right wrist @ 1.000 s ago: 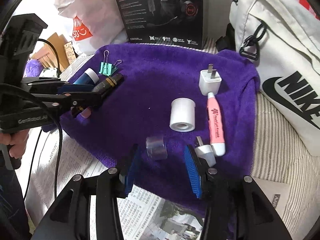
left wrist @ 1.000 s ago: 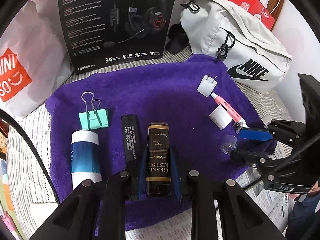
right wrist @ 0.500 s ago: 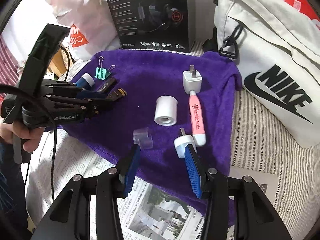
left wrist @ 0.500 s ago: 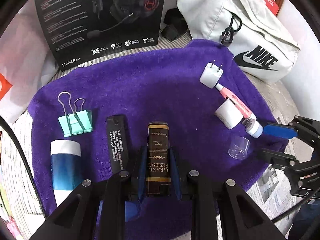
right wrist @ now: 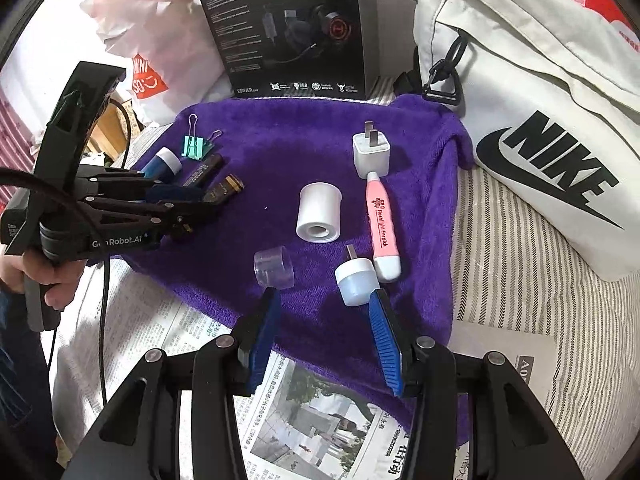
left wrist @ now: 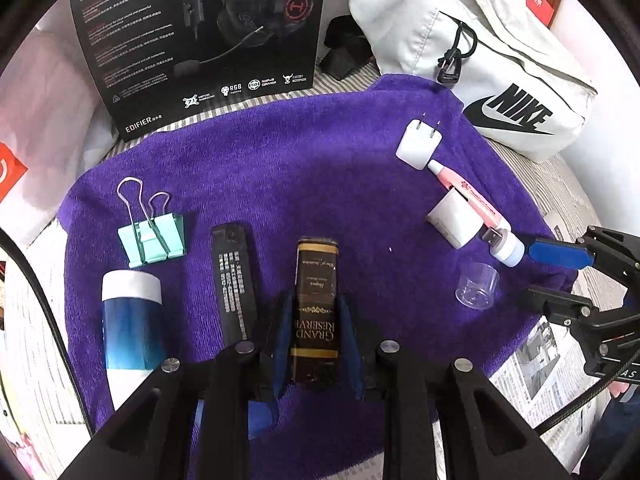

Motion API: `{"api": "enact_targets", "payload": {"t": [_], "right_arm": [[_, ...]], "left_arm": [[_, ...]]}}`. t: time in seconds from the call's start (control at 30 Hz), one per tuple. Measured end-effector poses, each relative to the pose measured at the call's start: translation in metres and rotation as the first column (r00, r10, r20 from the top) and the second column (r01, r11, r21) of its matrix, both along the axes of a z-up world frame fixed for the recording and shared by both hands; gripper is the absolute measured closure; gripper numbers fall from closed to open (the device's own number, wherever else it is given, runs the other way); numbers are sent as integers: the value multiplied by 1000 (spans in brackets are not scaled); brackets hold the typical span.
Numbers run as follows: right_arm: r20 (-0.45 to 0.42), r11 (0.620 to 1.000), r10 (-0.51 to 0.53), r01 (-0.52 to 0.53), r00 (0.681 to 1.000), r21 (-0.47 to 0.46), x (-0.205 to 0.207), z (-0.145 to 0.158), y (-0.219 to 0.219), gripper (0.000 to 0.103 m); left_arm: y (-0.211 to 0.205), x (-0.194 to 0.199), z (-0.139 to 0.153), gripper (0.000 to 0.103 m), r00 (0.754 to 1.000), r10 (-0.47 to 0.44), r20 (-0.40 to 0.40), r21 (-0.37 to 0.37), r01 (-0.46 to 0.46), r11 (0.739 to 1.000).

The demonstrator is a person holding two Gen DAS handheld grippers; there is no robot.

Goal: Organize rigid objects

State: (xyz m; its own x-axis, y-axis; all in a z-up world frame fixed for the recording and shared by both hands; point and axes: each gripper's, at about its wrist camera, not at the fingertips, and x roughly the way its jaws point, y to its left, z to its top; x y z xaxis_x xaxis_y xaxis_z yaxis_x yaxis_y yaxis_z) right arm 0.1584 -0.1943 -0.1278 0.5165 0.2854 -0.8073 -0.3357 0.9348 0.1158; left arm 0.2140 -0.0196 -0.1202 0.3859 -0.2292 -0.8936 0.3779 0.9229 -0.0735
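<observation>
- "GRAND RESERVE" in gold letters could be read on the dark box (left wrist: 316,312), which was held tight between the blue pads of the left claw (left wrist: 317,330) and lay on the purple towel (left wrist: 288,168).
- "EDIFIER" was printed on the black headset box (left wrist: 200,36) stood up behind the towel, with "RGB" among its small white badges.
- "NIKE" was written in big black letters on the white bag (right wrist: 532,120) at the right.
- "GenRobot.AI" was seen on the side of the left claw in the right wrist view.
- Small writing ran along the pink pen (right wrist: 382,220), but it could not be read surely.
- White print was seen on the black stick (left wrist: 234,276), too small to read.
- The right claw (right wrist: 324,320) was held wide apart with nothing in it, near the clear cap (right wrist: 274,268) and the small white plug (right wrist: 356,280).
- The white charger (right wrist: 371,156), white roll (right wrist: 319,216), green clip (left wrist: 152,232) and blue bottle (left wrist: 132,320) were laid on the towel.
- Compared with a second ago, the right claw had been pulled back: the clear cap was no longer between its pads.
- The left claw stayed shut on the dark box.
</observation>
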Motion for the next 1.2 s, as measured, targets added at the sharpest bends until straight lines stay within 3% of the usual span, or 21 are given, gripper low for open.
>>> {"api": "enact_targets", "payload": {"t": [0.2,0.27,0.37,0.7,0.77,0.97,1.07,1.2], "right_arm": [[-4,1000,-16,16,1000,8,-1,0,-4,57],[-6,1000,-22,22,1000,15,-1,0,-5,57],[-5,999,-30,30,1000,21,-3,0,-7,56],[12,998,-48,48,999,43,-14,7,-8,40],[18,998,-52,51,998,41,-18,9,-7,40],[37,996,-79,78,996,30,-34,20,-7,39],[62,994,-105,104,993,14,-44,26,-7,25],[82,988,-146,142,986,54,-61,39,-14,19]], "left_arm": [[0,-9,0,72,1000,11,-12,-5,-11,1000],[0,-12,1,63,1000,15,-15,-7,-15,1000],[3,-17,4,56,1000,26,-13,-13,-26,1000],[8,-36,22,44,998,54,11,-31,-53,998],[10,-43,28,36,998,60,24,-34,-60,998],[18,-66,45,32,993,99,66,-25,-98,995],[23,-83,54,24,985,138,102,-30,-136,990],[27,-109,70,19,973,168,156,-55,-162,985]]}}
